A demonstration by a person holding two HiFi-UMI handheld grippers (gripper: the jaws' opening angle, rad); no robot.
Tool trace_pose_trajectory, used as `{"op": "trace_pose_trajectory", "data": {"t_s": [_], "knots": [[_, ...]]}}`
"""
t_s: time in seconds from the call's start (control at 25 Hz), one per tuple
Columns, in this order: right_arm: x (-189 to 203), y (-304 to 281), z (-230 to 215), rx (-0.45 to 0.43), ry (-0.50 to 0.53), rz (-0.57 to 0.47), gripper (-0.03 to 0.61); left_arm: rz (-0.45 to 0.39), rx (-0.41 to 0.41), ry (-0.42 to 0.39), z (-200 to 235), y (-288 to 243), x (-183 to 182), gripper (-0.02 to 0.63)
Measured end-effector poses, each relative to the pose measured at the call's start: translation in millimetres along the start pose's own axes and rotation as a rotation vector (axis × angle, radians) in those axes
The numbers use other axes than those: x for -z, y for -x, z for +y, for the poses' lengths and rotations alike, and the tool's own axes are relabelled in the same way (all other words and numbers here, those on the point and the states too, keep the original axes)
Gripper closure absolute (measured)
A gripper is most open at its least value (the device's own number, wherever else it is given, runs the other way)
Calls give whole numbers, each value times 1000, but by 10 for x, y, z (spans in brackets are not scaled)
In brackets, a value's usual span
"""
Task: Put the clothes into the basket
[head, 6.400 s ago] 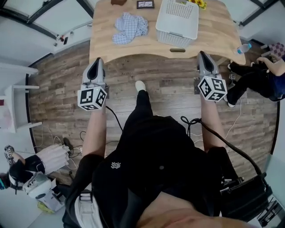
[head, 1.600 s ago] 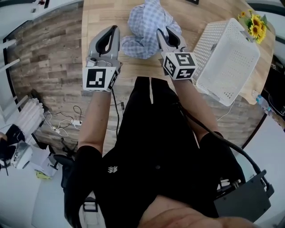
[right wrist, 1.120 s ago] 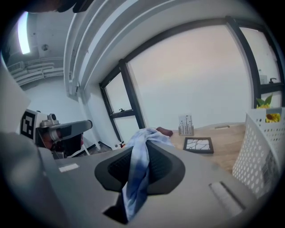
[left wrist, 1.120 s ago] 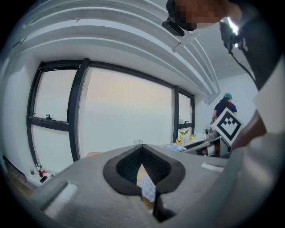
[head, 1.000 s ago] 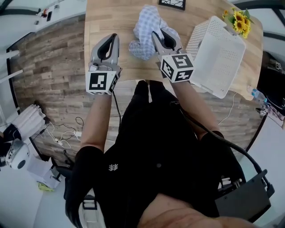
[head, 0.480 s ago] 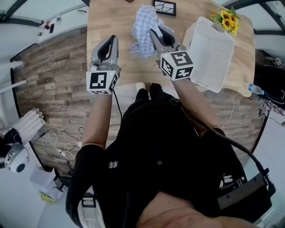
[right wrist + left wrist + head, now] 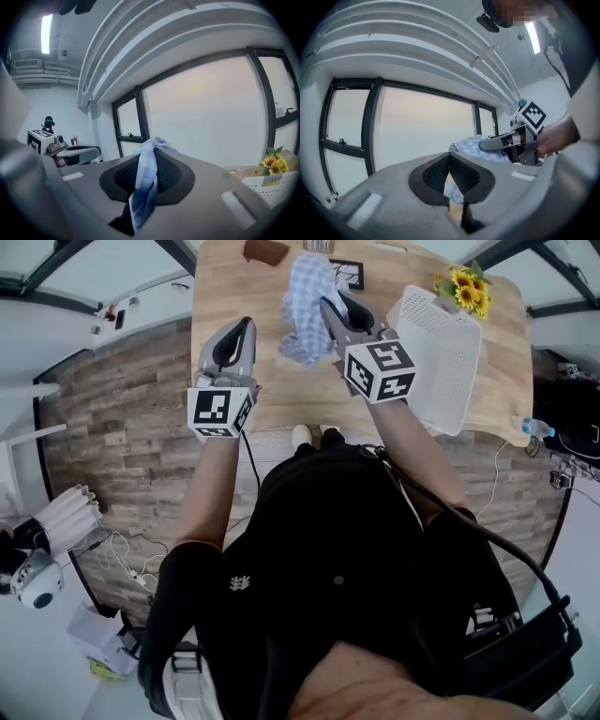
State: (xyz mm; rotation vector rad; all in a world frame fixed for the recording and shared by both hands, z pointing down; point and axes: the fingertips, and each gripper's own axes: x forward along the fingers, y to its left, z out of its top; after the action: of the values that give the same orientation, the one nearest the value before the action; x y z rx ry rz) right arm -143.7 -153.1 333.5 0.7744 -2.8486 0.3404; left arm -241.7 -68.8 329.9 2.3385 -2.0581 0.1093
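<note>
While pinching a bunched fold of the checked cloth (image 7: 302, 310) between jaws drawn almost fully together, holding the right claw (image 7: 330, 306) raised over the wooden surface (image 7: 267, 399), tips pointing toward the far side. Letting the rest of the cloth trail down from the jaws as one long drape, long axis roughly vertical, bulk hanging just left of the claw; not possible to tell whether the lowest end is brushing the surface or hanging clear of it. Holding the left claw (image 7: 244, 329) left of the cloth, near it but not touching, jaws meeting at the tips and clamping nothing, with only a sliver of checked fabric showing beyond the slit between them. Finding the white basket (image 7: 412, 313) just to the right of the right claw, empty as far as can be seen, long axis running near to far, with a bunch of sunflowers (image 7: 461, 287) at its far edge. Judging the coming move as a short sideways carry to the right, with the right claw nearer the basket and bearing the load. Needing, probably, enough height for the hanging tail to pass over the basket's left rim rather than dragging against it.
</note>
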Motion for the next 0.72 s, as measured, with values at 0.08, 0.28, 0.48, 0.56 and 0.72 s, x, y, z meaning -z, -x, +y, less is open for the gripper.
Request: {"op": "trace_pose_trajectory", "data": {"t_s": [0.08, 0.28, 0.48, 0.56, 0.72], "knots": [[-121, 44, -24, 5, 6, -18, 514, -12, 1, -10, -6, -18, -97, 615], [-368, 178, -169, 28, 26, -51, 514, -35, 24, -57, -89, -116, -310, 615], [-548, 315, -357, 62, 15, -80, 514, -55, 40, -51, -141, -222, -424, 615], [-610, 377, -436, 75, 17, -88, 514, -60, 51, -53, -187, -278, -454, 615], [-743, 568, -573, 106, 28, -114, 514, -72, 78, -62, -337, -377, -522, 615]]}}
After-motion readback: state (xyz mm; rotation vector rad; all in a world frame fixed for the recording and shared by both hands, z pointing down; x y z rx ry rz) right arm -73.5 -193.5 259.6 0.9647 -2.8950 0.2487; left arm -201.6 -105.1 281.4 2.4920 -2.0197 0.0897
